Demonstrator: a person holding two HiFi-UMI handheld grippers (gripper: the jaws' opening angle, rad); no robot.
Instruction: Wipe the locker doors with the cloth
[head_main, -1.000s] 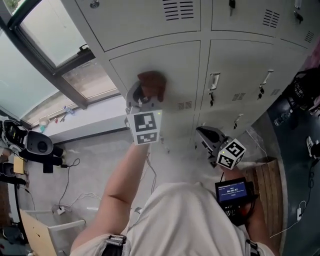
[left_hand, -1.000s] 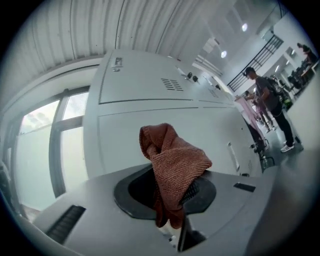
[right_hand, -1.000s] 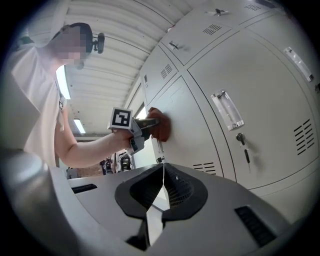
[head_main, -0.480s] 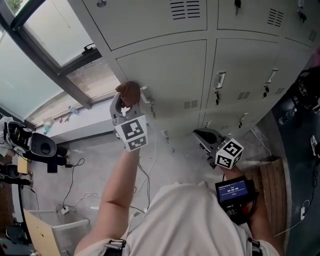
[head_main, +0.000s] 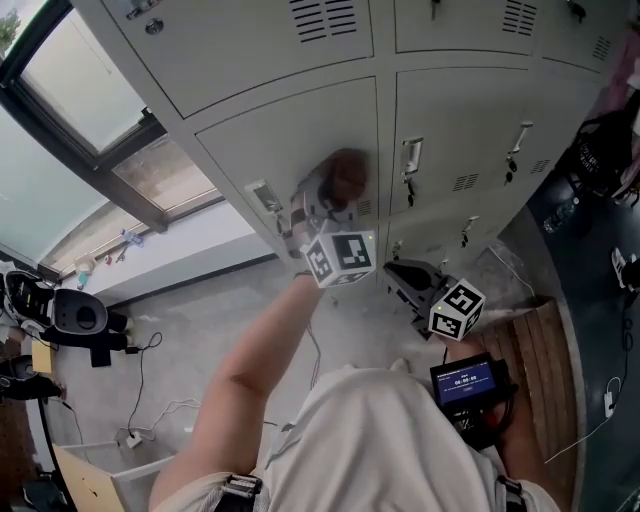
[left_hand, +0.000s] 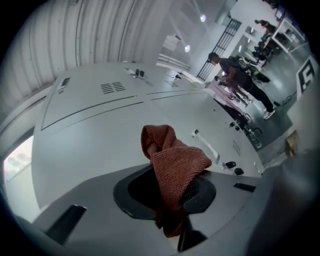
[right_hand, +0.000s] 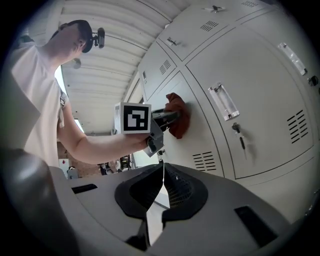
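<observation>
My left gripper (head_main: 332, 196) is shut on a red-brown cloth (head_main: 346, 171) and presses it against a grey locker door (head_main: 290, 135), on the door's right side just above its vent slots (head_main: 369, 207). In the left gripper view the cloth (left_hand: 175, 162) bulges out between the pads (left_hand: 197, 189) in front of the door (left_hand: 95, 140). My right gripper (head_main: 400, 276) hangs lower, away from the lockers, shut with nothing in it. The right gripper view shows its tips (right_hand: 162, 181) closed, and beyond them the left gripper (right_hand: 165, 116) with the cloth (right_hand: 178, 116) against the door.
The wiped door's handle (head_main: 264, 195) sits at its left edge. The neighbouring door (head_main: 470, 110) has a handle (head_main: 412, 158) and a key. A window (head_main: 70, 80) lies to the left, a dark bag (head_main: 600, 150) at right, a wooden pallet (head_main: 540, 350) below.
The left gripper, holding the cloth, swept left to the door's handle edge, then back right across the door to the vent side. The right gripper has stayed put.
</observation>
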